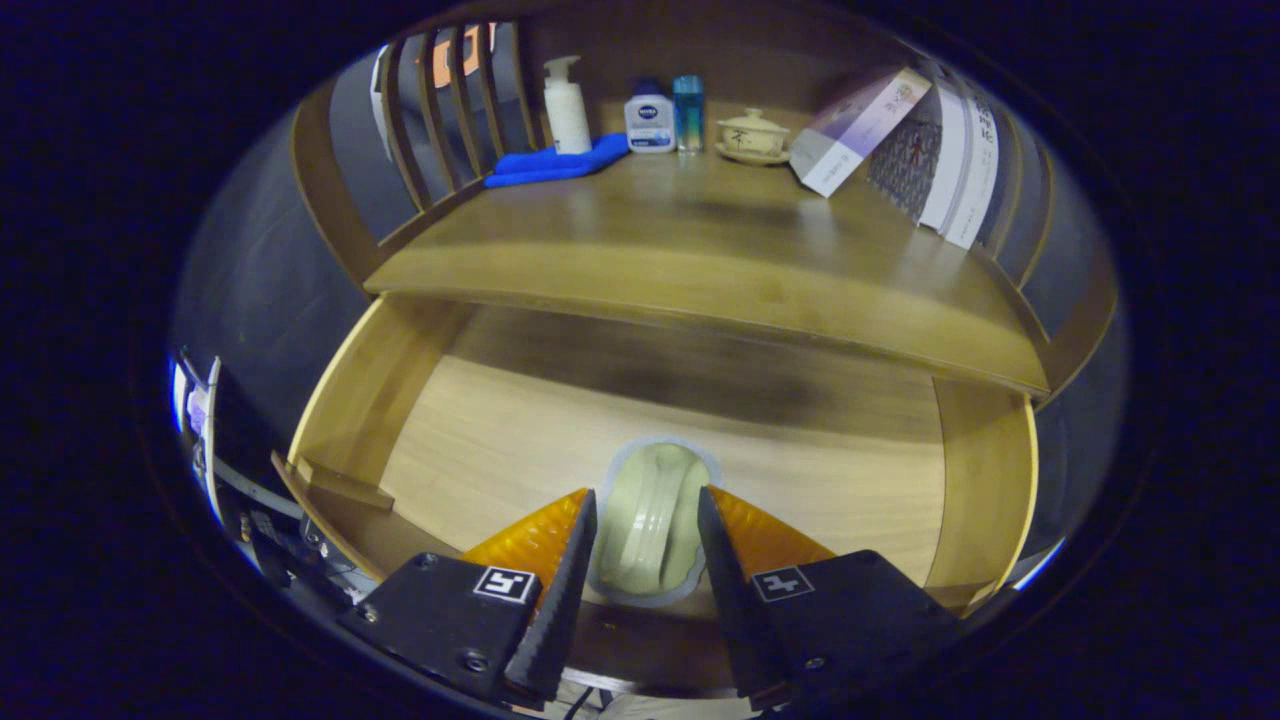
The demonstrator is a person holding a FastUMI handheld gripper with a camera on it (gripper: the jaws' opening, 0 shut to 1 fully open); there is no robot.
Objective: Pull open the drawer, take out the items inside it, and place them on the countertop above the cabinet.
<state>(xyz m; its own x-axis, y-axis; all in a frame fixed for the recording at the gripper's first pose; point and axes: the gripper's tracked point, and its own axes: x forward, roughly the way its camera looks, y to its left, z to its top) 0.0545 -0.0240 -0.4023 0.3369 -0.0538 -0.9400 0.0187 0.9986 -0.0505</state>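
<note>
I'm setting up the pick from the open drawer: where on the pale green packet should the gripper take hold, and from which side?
Grip the pale green packet across its narrow width, at the raised middle rather than the thin flat rim. It lies flat on the drawer floor, long axis running away from the gripper, so come down from above and slightly from the front. The fingers already flank its long sides, open and not visibly pressing.

A home-like booth: wooden cabinet [700, 250] bearing toiletry bottles [566, 105], teacup [752, 133] and books [960, 165].
</note>
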